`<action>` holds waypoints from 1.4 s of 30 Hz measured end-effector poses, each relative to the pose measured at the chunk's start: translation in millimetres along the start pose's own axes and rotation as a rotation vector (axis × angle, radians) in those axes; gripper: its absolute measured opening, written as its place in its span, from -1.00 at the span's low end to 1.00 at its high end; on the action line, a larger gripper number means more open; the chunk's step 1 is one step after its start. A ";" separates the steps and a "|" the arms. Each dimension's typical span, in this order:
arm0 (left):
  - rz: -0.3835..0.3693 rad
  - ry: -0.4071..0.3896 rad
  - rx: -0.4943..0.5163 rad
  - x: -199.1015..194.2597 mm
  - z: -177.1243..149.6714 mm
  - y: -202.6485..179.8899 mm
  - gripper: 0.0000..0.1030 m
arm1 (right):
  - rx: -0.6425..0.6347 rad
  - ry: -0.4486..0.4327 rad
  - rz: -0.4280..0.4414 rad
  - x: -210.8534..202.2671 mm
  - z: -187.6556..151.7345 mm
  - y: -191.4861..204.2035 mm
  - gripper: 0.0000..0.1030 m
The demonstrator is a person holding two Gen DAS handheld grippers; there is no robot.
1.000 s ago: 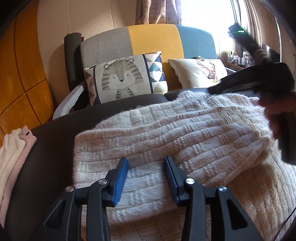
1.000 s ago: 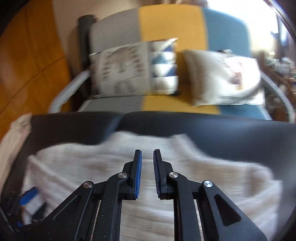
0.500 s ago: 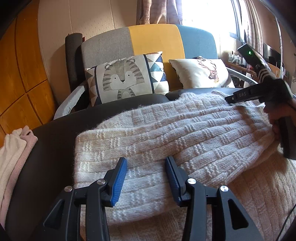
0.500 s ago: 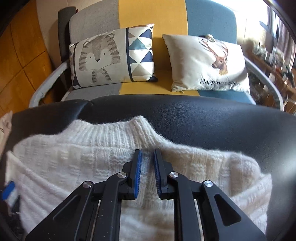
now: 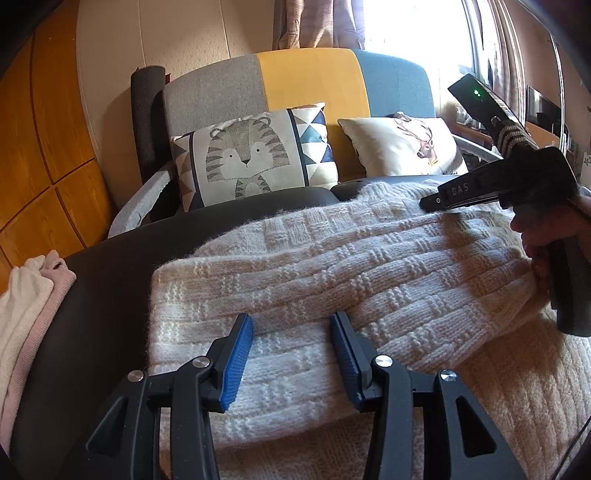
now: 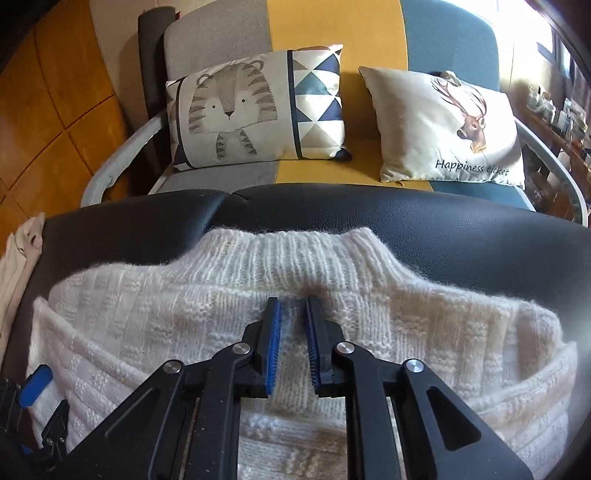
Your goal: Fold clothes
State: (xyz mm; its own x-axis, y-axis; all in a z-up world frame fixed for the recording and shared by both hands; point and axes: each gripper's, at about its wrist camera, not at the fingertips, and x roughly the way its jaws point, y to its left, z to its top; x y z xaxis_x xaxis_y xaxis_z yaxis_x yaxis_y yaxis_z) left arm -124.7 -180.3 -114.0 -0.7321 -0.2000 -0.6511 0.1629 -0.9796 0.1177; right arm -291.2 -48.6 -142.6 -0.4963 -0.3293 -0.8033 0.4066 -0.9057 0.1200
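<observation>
Sweater [image 5: 332,280], cream knit, lies flat on black bench [image 5: 92,332], already partly folded: a sleeve or side panel lies across the body in left wrist view, its edge running diagonally. Left gripper [image 5: 291,347] sits low at the near left part of the sweater, jaws roughly half apart, nothing pinched between them, blue pads resting at the fold edge; looks like it pins or waits there so the fabric does not slide. Right gripper [image 6: 293,339] is over the sweater just below the ribbed collar [image 6: 295,254], jaws nearly closed with a thin gap; a bit of knit shows in that gap, but I cannot tell if it is actually clamped. Judging from its spot on the centre line near the neck, it is probably pressing or about to pinch the top for the next fold toward the hem. In left view the right gripper body and hand [image 5: 546,236] sit at the far right edge of the sweater. Folded pink and white clothes [image 5: 22,314] are stacked at bench's left end, likely the done pile. Beyond the bench: sofa [image 6: 332,22] with tiger pillow [image 6: 255,107] and deer pillow [image 6: 443,125], not part of the task. Risk: loose knit stretches and drags if pulled one-sided.
</observation>
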 end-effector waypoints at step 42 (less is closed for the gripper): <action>-0.167 0.101 -0.211 -49.0 -33.0 20.0 0.23 | 0.149 -0.078 0.072 -146.3 -159.7 -19.6 -0.41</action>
State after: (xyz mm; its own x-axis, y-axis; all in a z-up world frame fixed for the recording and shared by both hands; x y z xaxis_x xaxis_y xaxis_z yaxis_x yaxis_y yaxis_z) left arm -63.7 -189.5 -104.5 -0.6928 -0.0226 -0.7208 0.1872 -0.9709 -0.1496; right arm -104.1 60.0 -120.6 -0.5306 -0.4096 -0.7421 0.3280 -0.9065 0.2659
